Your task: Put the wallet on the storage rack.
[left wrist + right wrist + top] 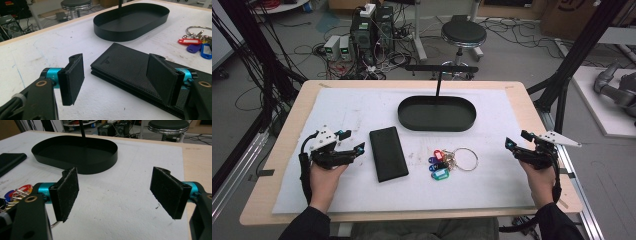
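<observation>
Black oval tray (pixel 437 114) at far middle of mat, nothing inside. Wallet (pixel 388 153) flat beside left gripper (pixel 348 145), jaws apart. Keys (pixel 447 162) right of wallet. Right gripper (pixel 514 145) jaws apart, holding nothing.

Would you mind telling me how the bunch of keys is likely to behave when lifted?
The bunch of keys would probably dangle loosely, since coloured tags hang from one ring. Being metal, it may slip and jingle.
</observation>
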